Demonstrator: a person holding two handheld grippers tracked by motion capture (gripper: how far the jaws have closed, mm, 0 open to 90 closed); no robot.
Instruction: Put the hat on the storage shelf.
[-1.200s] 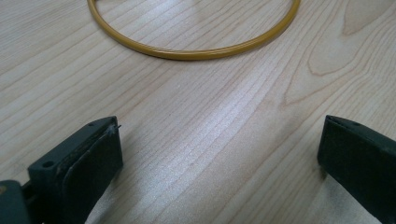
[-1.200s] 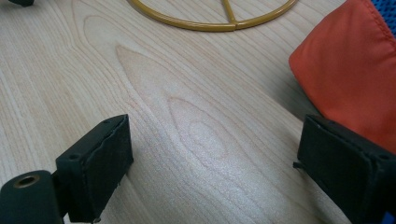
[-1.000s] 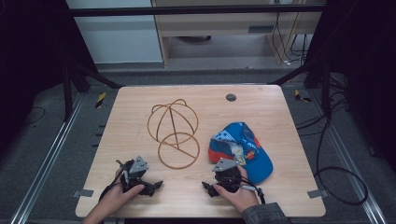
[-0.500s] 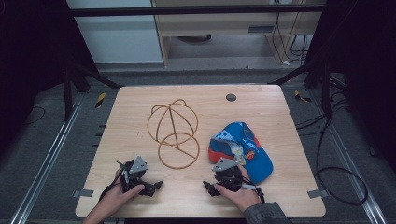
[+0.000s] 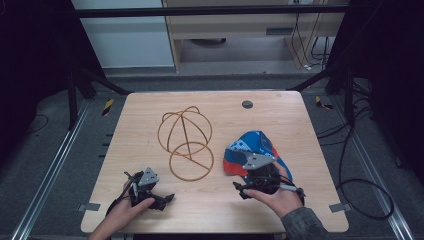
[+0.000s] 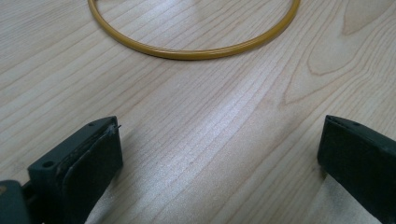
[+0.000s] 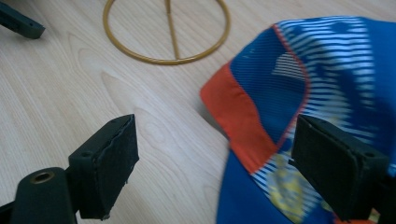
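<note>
A blue cap with white stripes and an orange-red brim edge (image 5: 252,147) lies right of centre on the wooden table (image 5: 220,210). My right gripper (image 5: 252,169) hovers over the cap's near edge. In the right gripper view its jaws stand wide over the cap (image 7: 322,74); my right gripper (image 7: 215,135) has just been closing a little, with the brim edge below and between the pads, untouched. A gold wire hat stand (image 5: 186,142) stands mid-table. My left gripper (image 5: 160,192) rests at the front left, open over bare wood (image 6: 219,126), with the stand's base ring (image 6: 196,51) ahead.
A small dark round disc (image 5: 247,104) sits near the table's far edge. Bits of grey tape (image 5: 338,207) mark the front corners. Cables trail on the floor at the right. One jaw of the left gripper (image 7: 18,21) shows at the top left of the right gripper view.
My right gripper has lifted off the table and moved away from the person, over the cap's near edge. The left gripper, cap and stand have stayed put.
</note>
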